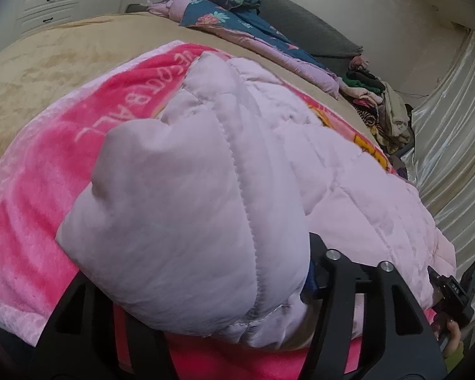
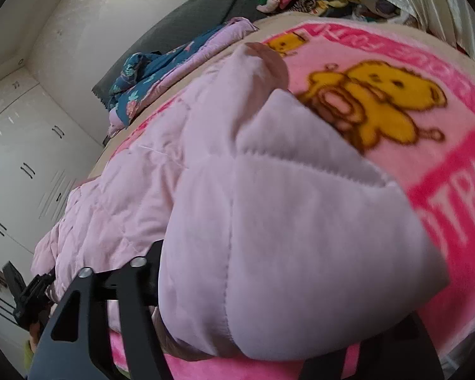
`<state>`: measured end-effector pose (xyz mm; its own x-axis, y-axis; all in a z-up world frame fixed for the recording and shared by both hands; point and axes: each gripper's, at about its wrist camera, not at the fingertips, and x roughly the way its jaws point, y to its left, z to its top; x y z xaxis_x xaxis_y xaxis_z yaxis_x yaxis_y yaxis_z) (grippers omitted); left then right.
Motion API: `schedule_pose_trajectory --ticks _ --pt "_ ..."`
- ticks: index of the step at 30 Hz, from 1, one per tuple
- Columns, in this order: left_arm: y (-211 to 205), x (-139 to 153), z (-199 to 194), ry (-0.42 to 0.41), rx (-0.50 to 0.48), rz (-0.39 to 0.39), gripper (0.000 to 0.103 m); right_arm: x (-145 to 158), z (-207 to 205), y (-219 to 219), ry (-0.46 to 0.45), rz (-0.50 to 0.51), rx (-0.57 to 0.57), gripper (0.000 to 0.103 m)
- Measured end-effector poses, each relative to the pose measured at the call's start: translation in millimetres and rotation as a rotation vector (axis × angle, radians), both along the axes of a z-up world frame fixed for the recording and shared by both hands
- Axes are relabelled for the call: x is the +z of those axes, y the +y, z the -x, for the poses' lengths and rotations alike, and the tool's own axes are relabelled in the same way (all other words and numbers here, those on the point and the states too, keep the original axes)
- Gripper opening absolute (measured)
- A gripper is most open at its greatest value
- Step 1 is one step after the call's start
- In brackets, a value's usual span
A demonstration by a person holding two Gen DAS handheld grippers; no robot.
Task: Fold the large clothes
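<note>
Pale pink quilted puffer jacket (image 1: 269, 164) lies spread across a hot-pink plush blanket with yellow cartoon bears (image 2: 380, 101), which covers a tan velvet bedspread (image 1: 47, 72). Both tools work the near edge of the jacket. Left gripper (image 1: 237, 326) has a thick padded flap bunched over its fingers; the jaw tips are buried under fabric, so it looks clamped on the jacket, but the bite itself is hidden. Right gripper (image 2: 243, 342) is the same: a puffy panel is draped over and between the black fingers, apparently pinched, tips not visible. Each wrist view catches the other gripper at the frame edge, so the two grips sit fairly near each other on the same hem side. Far side of the bed holds a teal floral quilt with lilac backing (image 1: 231, 19), a grey pillow (image 1: 300, 25), and a pile of mixed clothes (image 1: 383, 101) at far right by the cream satin curtain (image 1: 452, 133). Risks, as judgement: slick padded fill can slide out of the jaws mid-lift; a grip that catches the plush blanket underneath would drag it along; uneven pull between the two grips would skew the fold; the bulky fill may spring back open.
</note>
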<state>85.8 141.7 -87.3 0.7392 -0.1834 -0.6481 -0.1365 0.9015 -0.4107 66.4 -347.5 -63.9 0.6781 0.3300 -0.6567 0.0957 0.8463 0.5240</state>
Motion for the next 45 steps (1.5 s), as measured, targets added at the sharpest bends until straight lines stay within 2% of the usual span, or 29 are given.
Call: schedule_pose_trajectory --ticks 3,6,8,11,14,17,21,31,36,45 --pt "3.6 -4.7 1.9 0.015 0.008 -0.001 0.058 -5.9 6.1 -8.2 0.024 0.012 -0.031 0.088" --pt "3.0 -4.6 5.9 0.021 0.013 -0.017 0.064 -9.0 16.7 -16.3 0.036 0.027 -0.051 0.096" --pt "3.0 -4.3 9.7 0.033 0.023 -0.029 0.074 -9.4 23.6 -22.3 0.046 0.028 -0.055 0.097" --pt "5.2 -1.4 18.0 0.047 0.032 -0.047 0.080 -4.7 33.9 -28.7 0.048 0.039 -0.060 0.097" --pt "7.7 2.7 28.4 0.056 0.040 -0.071 0.086 12.0 45.8 -31.4 0.024 0.125 -0.070 0.097" --pt "11.2 12.4 43.2 0.050 0.069 -0.138 0.090 29.8 54.8 -34.2 -0.012 0.187 -0.087 0.097" --pt "26.2 29.8 63.8 0.026 0.124 -0.165 0.091 54.6 60.8 -44.1 -0.078 0.238 -0.121 0.099" --pt "31.5 72.7 84.0 -0.023 0.194 -0.251 0.094 102.9 60.3 -25.3 -0.219 0.308 -0.036 0.099" --pt "12.0 94.4 83.6 -0.073 0.168 -0.281 0.094 119.0 61.4 -2.9 -0.275 0.344 0.005 0.099" --pt "-25.9 110.9 79.1 -0.124 0.097 -0.319 0.094 138.0 63.2 40.8 -0.345 0.386 0.088 0.099"
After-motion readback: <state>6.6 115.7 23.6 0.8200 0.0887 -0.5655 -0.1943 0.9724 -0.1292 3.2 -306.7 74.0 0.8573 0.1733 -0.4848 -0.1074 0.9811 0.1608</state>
